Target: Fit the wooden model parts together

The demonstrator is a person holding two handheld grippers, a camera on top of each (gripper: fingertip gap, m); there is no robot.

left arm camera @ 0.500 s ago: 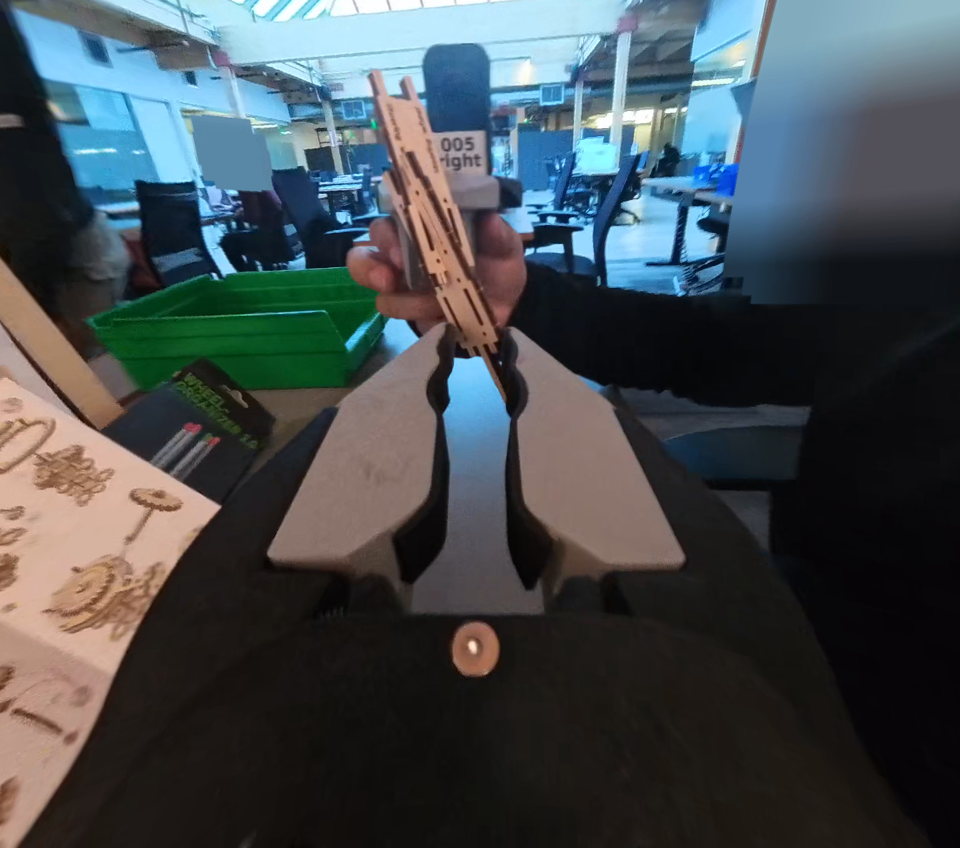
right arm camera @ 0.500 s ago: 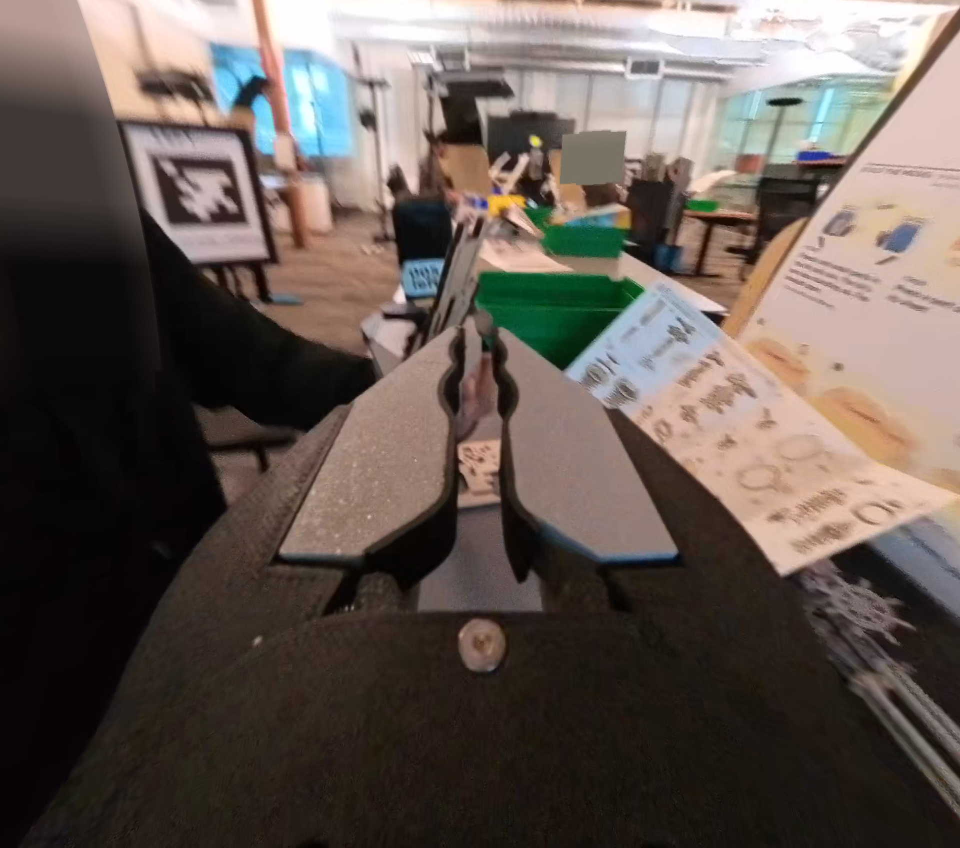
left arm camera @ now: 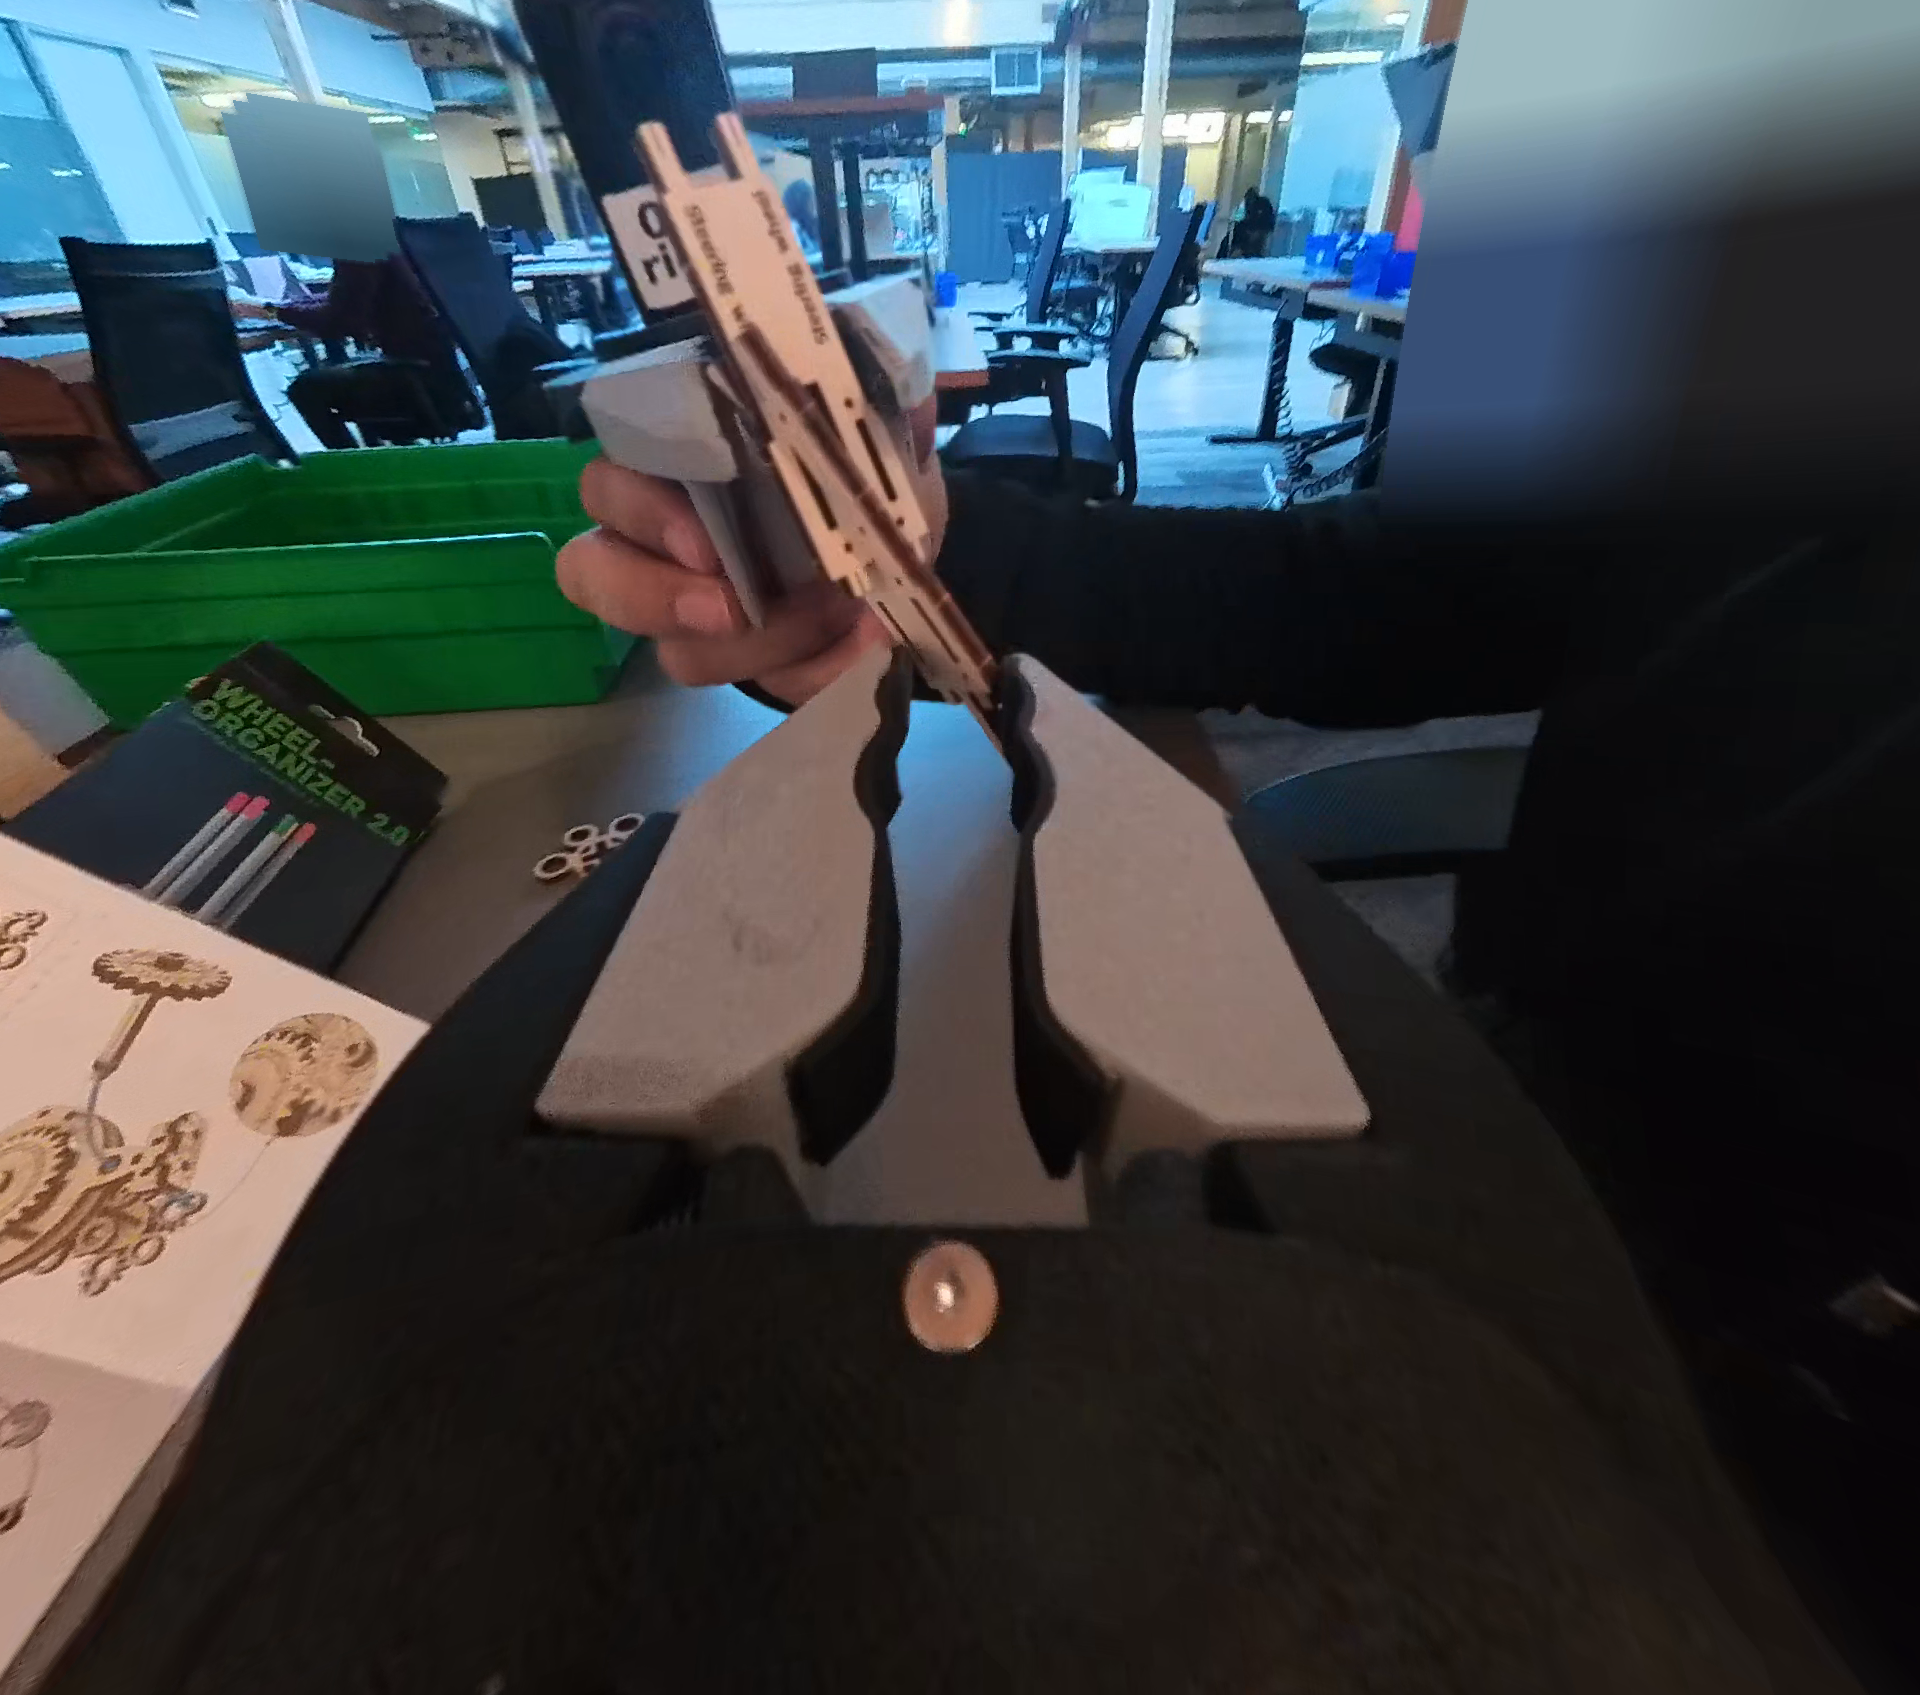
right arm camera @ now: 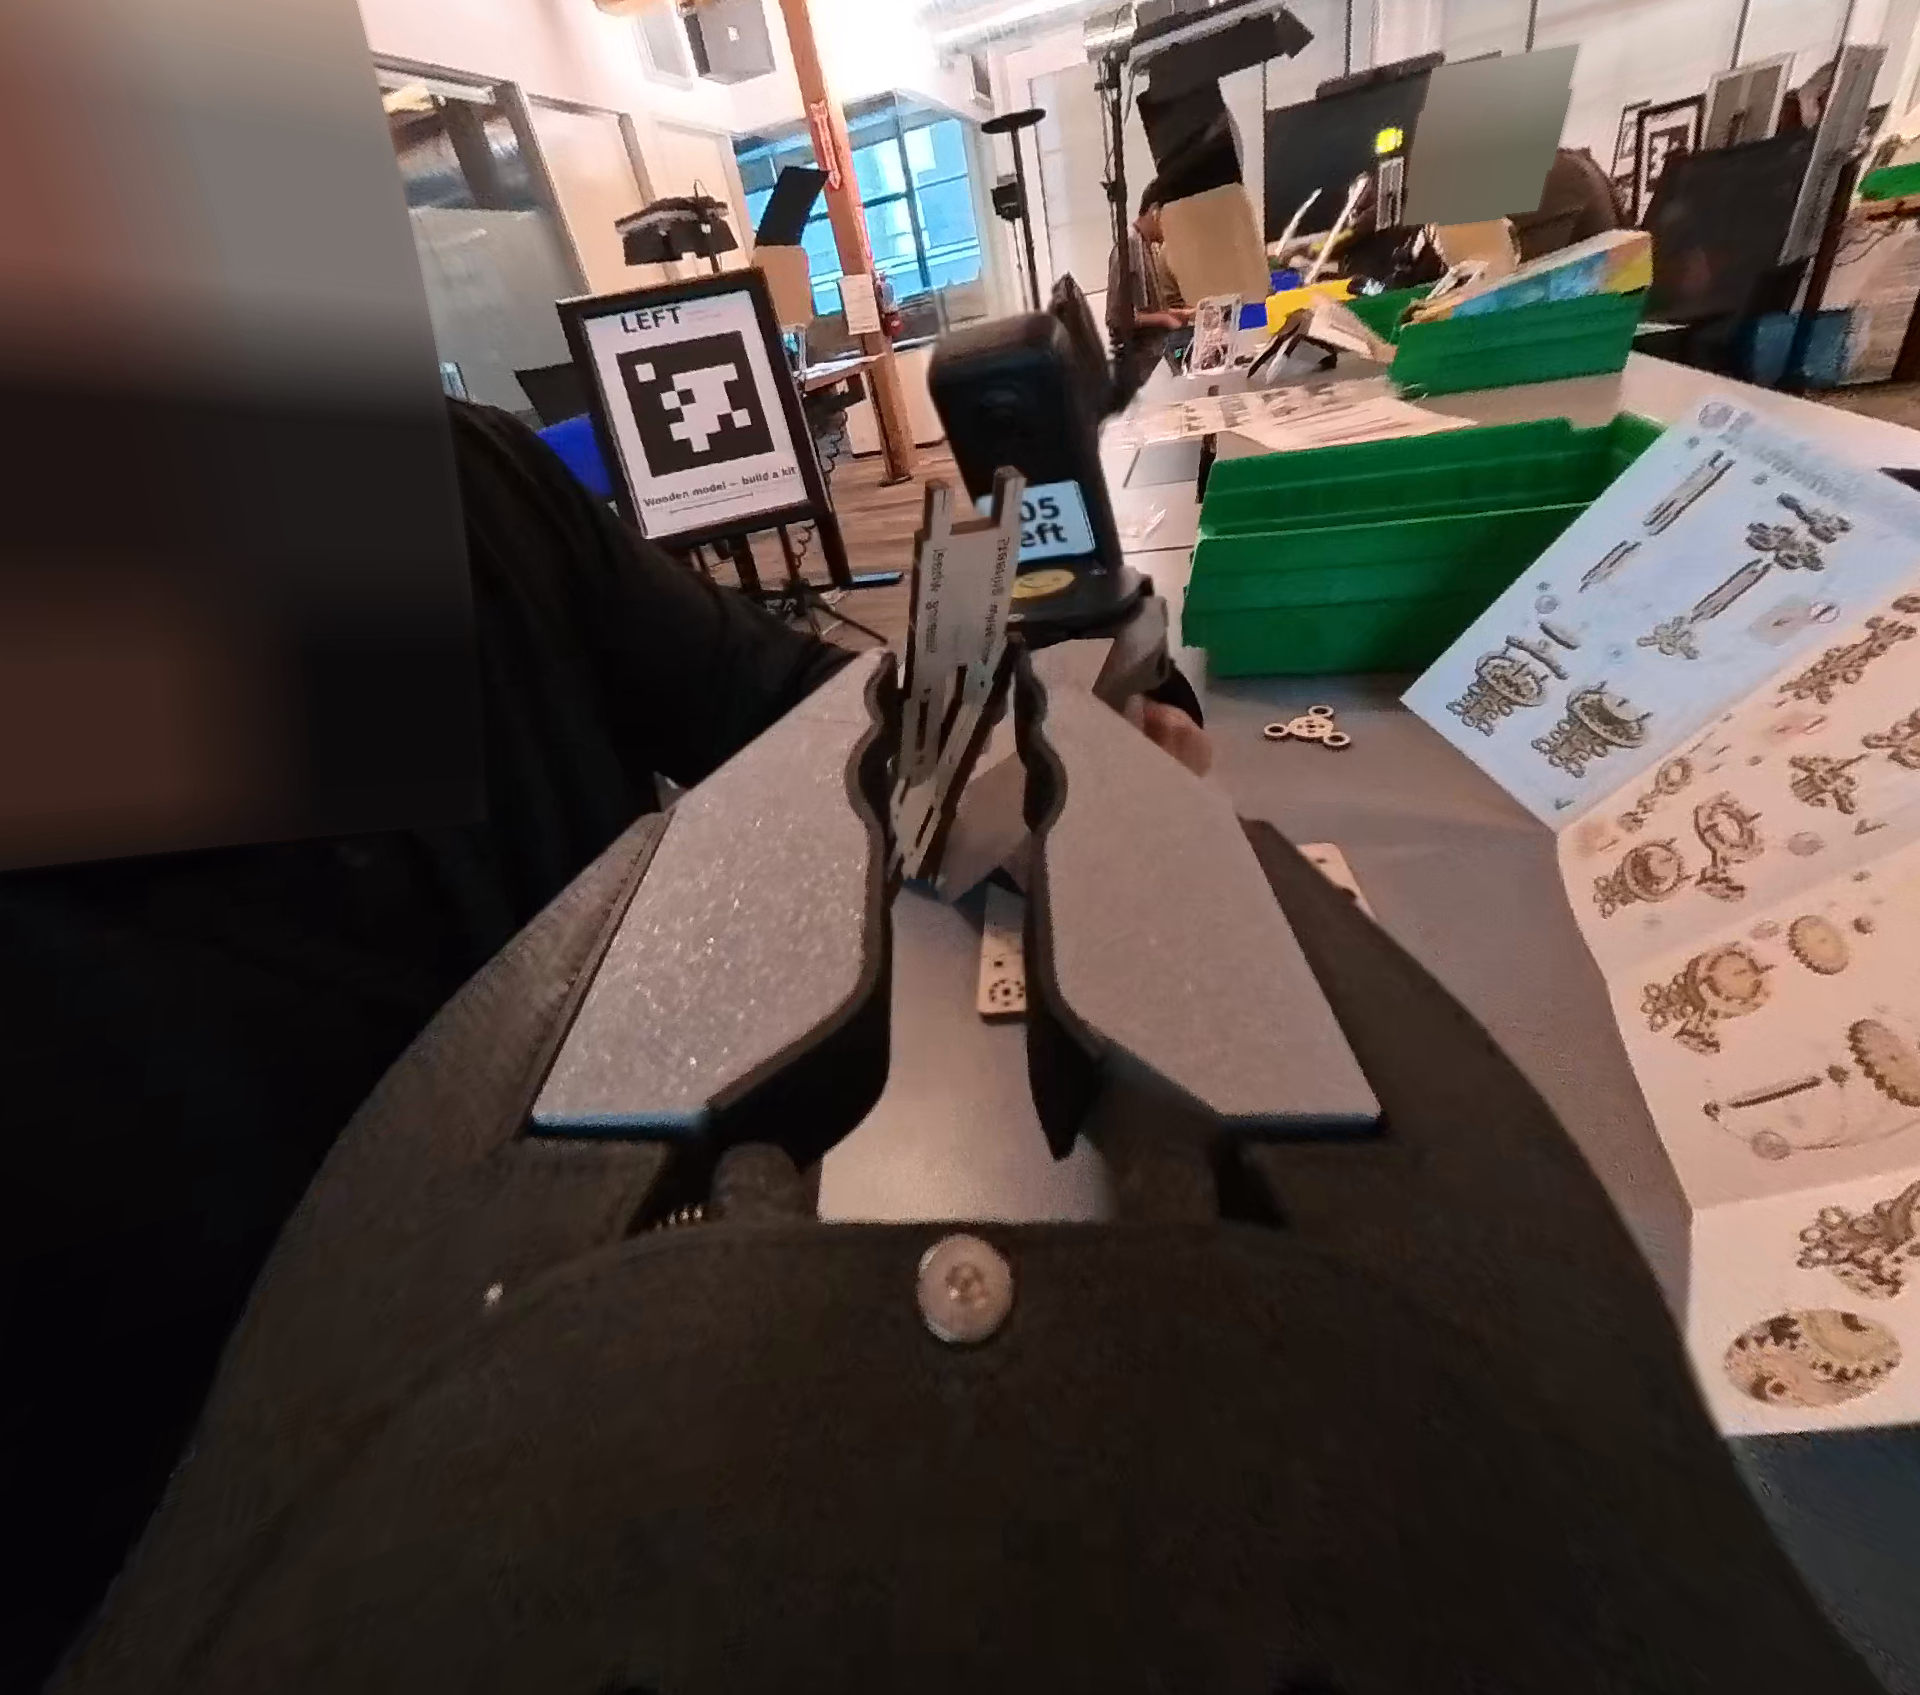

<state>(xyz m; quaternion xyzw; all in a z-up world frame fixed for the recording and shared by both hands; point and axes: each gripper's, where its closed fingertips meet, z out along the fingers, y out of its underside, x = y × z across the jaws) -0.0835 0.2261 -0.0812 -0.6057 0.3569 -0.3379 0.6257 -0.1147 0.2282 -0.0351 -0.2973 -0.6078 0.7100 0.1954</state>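
Note:
A long slotted wooden part (left arm camera: 790,336) stands tilted up and to the left from my left gripper (left arm camera: 951,689), which is shut on its lower end. A hand (left arm camera: 665,596) holds the right gripper just behind the part. In the right wrist view the same part (right arm camera: 961,596) stands between the fingers of my right gripper (right arm camera: 951,710), leaning on the left finger. The right jaws are apart. One grey finger (right arm camera: 992,814) of the left gripper reaches in between them at the part's foot.
Green bins (left arm camera: 312,565) (right arm camera: 1403,565) stand on the grey table. A black card pack (left arm camera: 260,804) and illustrated instruction sheets (left arm camera: 156,1126) (right arm camera: 1714,866) lie beside them. A small three-lobed wooden piece (right arm camera: 1307,729) and a short wooden strip (right arm camera: 1003,970) lie loose. The left gripper's tips are roughly 5 cm from the right gripper's.
The two grippers have come closer together. The right jaws have opened wider and now straddle the wooden part. The left gripper still holds the part, now nearer and tilted more.

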